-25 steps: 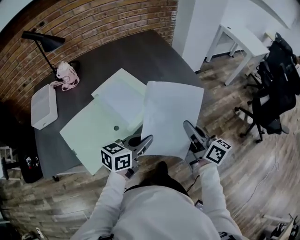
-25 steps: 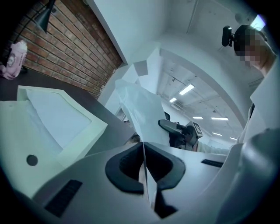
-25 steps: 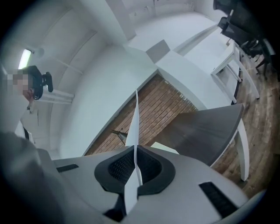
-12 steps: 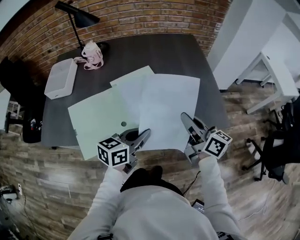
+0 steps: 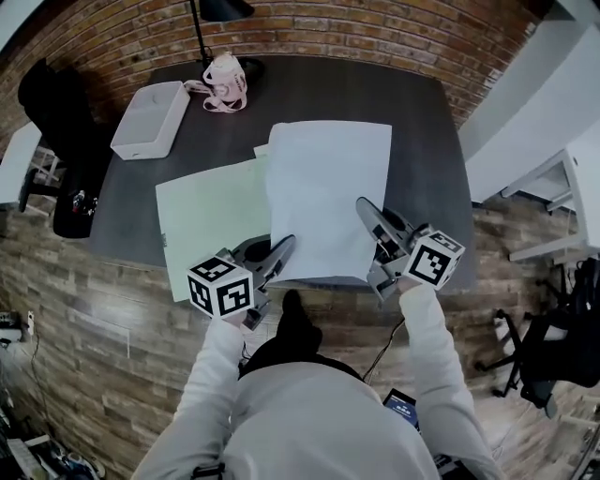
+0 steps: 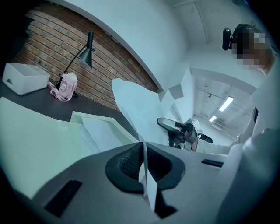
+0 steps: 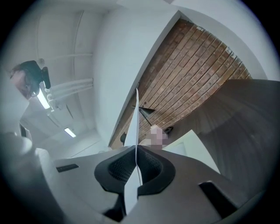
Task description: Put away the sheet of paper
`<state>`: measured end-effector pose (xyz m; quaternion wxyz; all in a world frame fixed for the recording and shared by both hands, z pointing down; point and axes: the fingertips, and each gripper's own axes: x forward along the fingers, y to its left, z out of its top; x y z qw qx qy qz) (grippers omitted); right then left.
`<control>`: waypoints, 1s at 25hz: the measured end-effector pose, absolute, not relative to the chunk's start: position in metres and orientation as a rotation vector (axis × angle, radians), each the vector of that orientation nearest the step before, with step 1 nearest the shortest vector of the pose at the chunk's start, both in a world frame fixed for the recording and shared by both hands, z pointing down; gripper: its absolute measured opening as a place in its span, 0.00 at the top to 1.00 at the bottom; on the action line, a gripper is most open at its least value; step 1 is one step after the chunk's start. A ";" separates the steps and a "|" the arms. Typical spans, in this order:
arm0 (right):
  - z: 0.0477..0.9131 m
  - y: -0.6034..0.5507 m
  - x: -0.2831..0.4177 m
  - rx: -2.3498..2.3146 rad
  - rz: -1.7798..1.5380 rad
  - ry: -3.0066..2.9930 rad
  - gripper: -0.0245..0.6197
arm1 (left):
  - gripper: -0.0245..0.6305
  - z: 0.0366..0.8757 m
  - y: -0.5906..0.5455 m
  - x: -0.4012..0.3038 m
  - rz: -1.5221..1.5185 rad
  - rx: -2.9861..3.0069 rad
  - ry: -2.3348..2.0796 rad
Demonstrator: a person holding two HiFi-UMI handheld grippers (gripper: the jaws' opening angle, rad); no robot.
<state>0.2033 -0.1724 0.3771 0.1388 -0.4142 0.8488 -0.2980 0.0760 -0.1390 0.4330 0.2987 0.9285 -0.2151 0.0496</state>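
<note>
Plainly, the sheet of paper [image 5: 328,192] is held above the table [image 5: 417,122], its near end clenched in the left tool [image 5: 283,251] and right tool [image 5: 367,216]. Light, thin and floppy, it is best taken at two corners so creasing is avoided.

The sheet of paper [image 5: 328,197] spans between the left gripper [image 5: 284,244] and right gripper [image 5: 362,206], over the desk [image 5: 427,141] and the open folder [image 5: 211,220] lying left; far left back stand storage box [image 5: 150,119], small bag [image 5: 225,82], lamp [image 5: 202,28]
</note>
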 end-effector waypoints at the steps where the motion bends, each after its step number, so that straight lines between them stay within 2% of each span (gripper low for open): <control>1: 0.379 -0.181 0.199 -1.185 -0.869 2.466 0.92 | 0.94 0.435 -0.146 0.072 0.122 2.457 -0.589; 13: 0.400 -0.271 0.157 -1.025 -0.914 2.646 0.92 | 0.94 0.460 -0.213 0.040 0.057 2.365 -0.756; 25: 0.444 -0.298 0.125 -0.968 -0.862 2.859 0.92 | 0.94 0.504 -0.223 0.021 0.074 2.294 -0.849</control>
